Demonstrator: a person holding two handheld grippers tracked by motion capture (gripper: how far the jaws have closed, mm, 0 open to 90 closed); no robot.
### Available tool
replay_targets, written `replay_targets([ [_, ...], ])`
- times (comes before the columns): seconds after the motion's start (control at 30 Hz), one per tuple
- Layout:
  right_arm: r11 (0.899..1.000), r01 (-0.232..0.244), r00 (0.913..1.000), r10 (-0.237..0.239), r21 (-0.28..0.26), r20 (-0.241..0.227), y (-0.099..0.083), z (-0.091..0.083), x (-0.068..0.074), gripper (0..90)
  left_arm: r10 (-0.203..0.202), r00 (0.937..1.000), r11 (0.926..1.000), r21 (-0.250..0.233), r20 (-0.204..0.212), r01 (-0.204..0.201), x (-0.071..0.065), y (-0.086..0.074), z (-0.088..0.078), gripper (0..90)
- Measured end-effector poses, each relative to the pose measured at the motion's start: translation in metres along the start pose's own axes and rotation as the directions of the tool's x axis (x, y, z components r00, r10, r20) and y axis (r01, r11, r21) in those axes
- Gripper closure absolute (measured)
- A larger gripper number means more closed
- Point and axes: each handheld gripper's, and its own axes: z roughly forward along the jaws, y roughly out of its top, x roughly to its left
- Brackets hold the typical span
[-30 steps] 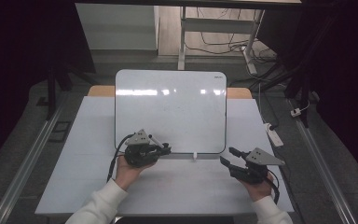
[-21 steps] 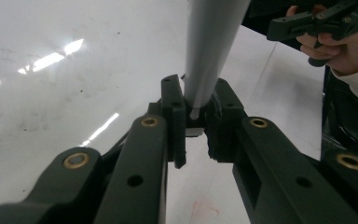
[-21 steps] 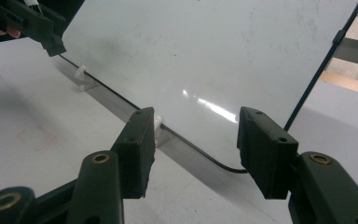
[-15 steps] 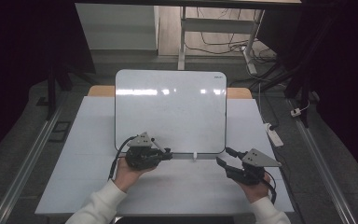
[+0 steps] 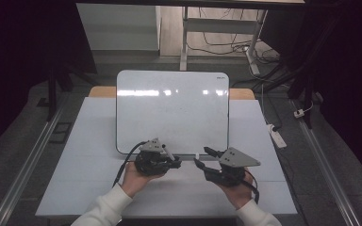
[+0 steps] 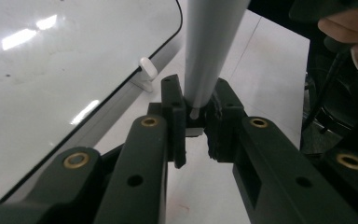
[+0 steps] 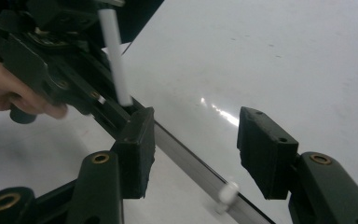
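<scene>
A white whiteboard (image 5: 172, 110) lies flat on the table, with a small white clip (image 5: 196, 155) on its near edge. My left gripper (image 5: 173, 162) is at the board's near edge, shut on a slim grey-white marker (image 6: 209, 51) that points away along the jaws. The marker (image 7: 114, 56) also stands up from that gripper in the right gripper view. My right gripper (image 5: 203, 157) is just right of it with its jaws wide open and nothing between them. Its fingers (image 7: 135, 149) straddle the board's metal edge near the clip (image 7: 226, 193).
The board rests on a white table (image 5: 75, 155) with bare surface to either side. A wooden strip (image 5: 242, 93) shows behind the board. On the floor at the right lies a white power strip (image 5: 277, 136) with cables; metal rails run along both sides.
My right gripper has moved left, close to the left gripper. The left gripper has shifted slightly right and nearer to the person, still holding the marker.
</scene>
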Motion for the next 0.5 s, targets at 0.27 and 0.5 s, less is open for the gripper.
replay_targets([
  [0.27,0.999,0.04,0.9989,-0.039,0.033,-0.024,0.018,0.033,0.028,45.3,-0.011,0.9998,0.9997,0.022,0.014,0.01,-0.003,0.001,0.009,78.2],
  [0.5,0.997,0.047,0.9984,-0.045,0.056,-0.033,0.023,0.052,0.04,62.7,-0.012,0.9998,0.9996,0.025,0.019,0.011,-0.004,0.002,0.01,78.1],
])
